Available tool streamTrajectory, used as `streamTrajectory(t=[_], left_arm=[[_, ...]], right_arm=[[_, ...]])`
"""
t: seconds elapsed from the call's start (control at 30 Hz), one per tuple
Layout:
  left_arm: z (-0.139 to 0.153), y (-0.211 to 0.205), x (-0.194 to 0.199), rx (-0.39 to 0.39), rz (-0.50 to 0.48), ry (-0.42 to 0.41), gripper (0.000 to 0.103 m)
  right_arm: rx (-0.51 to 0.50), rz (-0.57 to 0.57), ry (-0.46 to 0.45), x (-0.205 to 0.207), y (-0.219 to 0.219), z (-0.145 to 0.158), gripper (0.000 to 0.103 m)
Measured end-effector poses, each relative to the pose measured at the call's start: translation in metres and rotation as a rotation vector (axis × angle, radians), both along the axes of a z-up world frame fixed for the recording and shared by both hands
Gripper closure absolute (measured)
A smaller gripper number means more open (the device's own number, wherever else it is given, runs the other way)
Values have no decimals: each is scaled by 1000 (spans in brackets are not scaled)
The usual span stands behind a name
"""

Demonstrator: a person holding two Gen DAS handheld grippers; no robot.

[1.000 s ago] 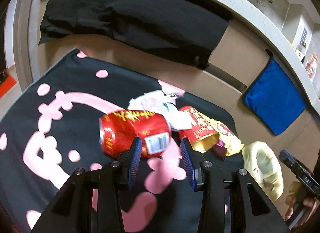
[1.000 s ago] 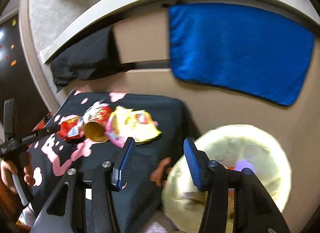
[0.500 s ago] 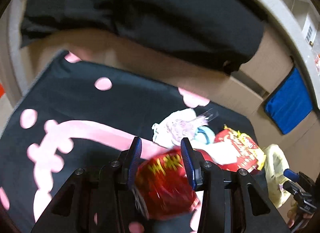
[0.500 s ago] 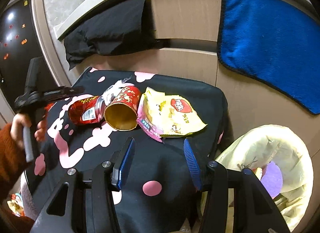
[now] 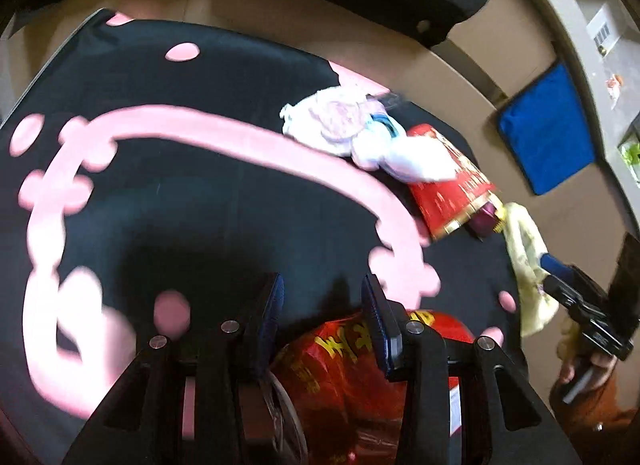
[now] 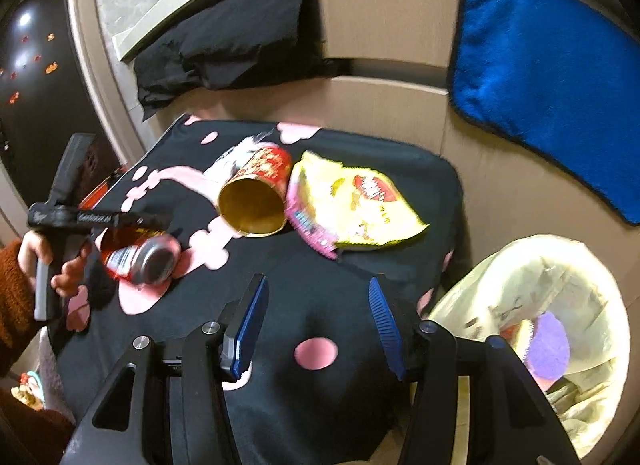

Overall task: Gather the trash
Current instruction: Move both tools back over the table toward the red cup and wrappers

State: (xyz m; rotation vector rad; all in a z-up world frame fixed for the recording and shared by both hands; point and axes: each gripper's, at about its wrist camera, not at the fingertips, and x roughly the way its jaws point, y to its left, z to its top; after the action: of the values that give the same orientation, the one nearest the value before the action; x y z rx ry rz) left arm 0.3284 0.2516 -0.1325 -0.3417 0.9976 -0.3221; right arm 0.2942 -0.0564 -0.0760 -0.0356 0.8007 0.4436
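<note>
Left gripper (image 5: 322, 307) jaws straddle crumpled red metal can (image 6: 138, 261), grip unclear | right gripper (image 6: 318, 315) jaws just widened, empty, above black-and-pink cloth (image 6: 320, 269) | yellow glossy snack bag (image 6: 356, 205), lettering unreadable

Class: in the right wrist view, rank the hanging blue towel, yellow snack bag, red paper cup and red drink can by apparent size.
1. Blue towel
2. Yellow snack bag
3. Red paper cup
4. Red drink can, partly hidden, so its rank against the cup is unsure.
</note>
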Motion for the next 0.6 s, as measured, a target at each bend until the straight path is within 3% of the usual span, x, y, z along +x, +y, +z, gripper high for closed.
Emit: streamTrajectory(t=[0.23,0.4,0.47,0.6], left_arm=[[36,22,-45,-10,164,-112,61],[63,11,-46,-24,173,-171,58],[72,-8,-46,11,136,-208,58],[81,-49,-45,150,87,-285,58]], right_arm=[[54,73,64,-5,23,-18,53],[63,84,92,-8,33,-31,53],[73,82,112,-8,34,-37,53],[87,89,171,-10,32,-51,52]])
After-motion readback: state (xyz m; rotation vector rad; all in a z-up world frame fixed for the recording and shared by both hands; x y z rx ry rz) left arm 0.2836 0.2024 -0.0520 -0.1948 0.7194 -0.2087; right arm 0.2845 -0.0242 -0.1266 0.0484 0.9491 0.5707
